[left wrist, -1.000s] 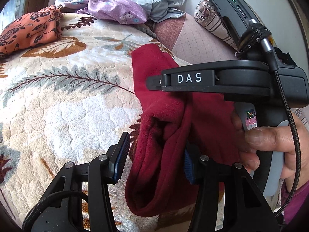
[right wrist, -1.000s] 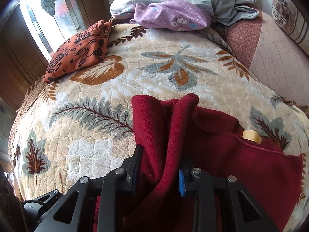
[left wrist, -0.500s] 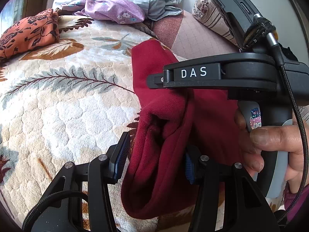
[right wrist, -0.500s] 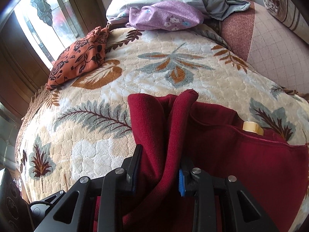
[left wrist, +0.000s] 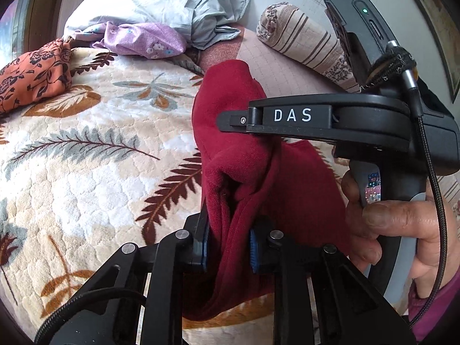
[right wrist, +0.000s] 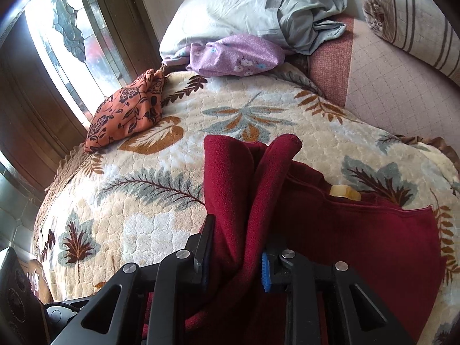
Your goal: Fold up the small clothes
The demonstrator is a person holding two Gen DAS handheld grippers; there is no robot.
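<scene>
Firmly clamped on a bunched fold of dark red cloth: left gripper (left wrist: 228, 244), blue pads pressing the fabric from both sides. Likewise pinched shut on a second gathered fold: right gripper (right wrist: 237, 254), cloth standing up between its fingers in two soft ridges. Seen from the left wrist camera, crossing above the fold, the other gripper's black body lettered DAS, held by the right hand (left wrist: 402, 224). Red garment (right wrist: 359, 244) of thick, fleecy, matte knit, with a stitched hem along one edge and a small yellowish tag (right wrist: 345, 192) at that edge; lower part spread flat on the quilted leaf-patterned bedspread (right wrist: 143, 224), upper part lifted. Farther back, well apart: orange floral cloth (right wrist: 126, 115), purple floral cloth (right wrist: 238, 56), grey pillow (right wrist: 244, 8), striped bolster (right wrist: 411, 23).
</scene>
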